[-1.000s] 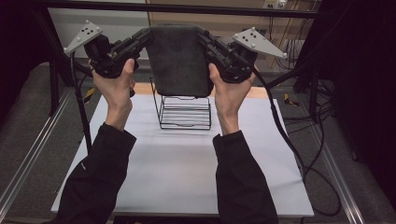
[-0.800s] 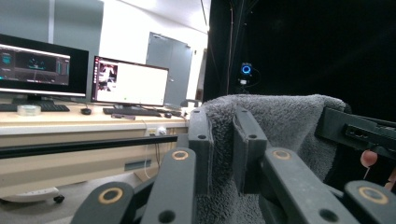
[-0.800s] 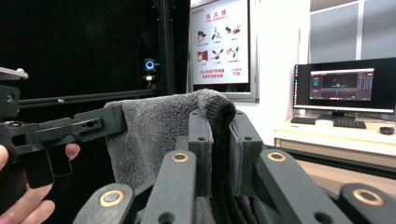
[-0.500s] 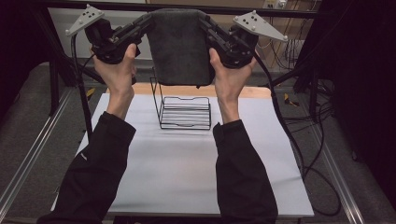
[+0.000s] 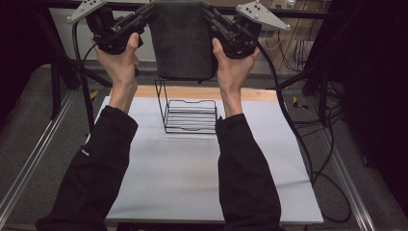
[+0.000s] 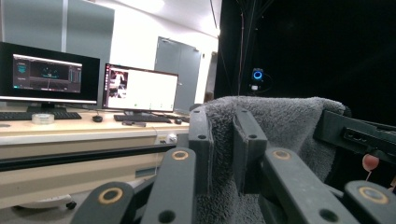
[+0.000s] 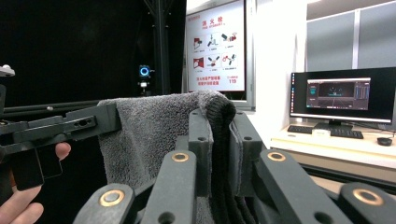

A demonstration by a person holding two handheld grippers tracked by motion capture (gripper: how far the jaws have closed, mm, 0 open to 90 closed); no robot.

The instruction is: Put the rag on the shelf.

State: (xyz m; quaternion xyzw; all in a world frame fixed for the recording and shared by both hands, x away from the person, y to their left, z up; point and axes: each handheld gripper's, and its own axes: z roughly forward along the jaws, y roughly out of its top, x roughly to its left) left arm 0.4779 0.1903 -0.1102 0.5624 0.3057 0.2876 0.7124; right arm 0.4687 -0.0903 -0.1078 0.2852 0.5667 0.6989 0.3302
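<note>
Overhead first: dark grey towel [image 5: 182,41] held up in the air between both grippers, stretched flat and hanging down, well above the tabletop [image 5: 192,178]. Left gripper [image 5: 144,14] pinches the towel's upper left corner, right gripper [image 5: 211,17] the upper right corner. Both hands raised, forearms in black sleeves coming up from the bottom edge. Below and behind the towel's lower hem stands a black wire rack [image 5: 187,115] on the white tabletop, apart from the towel; the hem hangs above the rack's tall upright side, no contact to be seen.

Left gripper view: jaws closed on the towel [image 6: 280,126], a fold of grey terry squeezed between the two black pads. The cloth runs off to the right toward the other gripper [image 6: 359,135]. Two monitors [image 6: 93,84] and keyboards on a desk in the background at left.

Right gripper view: jaws clamped on the towel's [image 7: 154,126] thick hemmed edge, the fabric bunched over the top of the pads. The cloth spans left to the other gripper [image 7: 70,126]. A wall poster [image 7: 215,46] and a monitor [image 7: 345,95] sit behind
</note>
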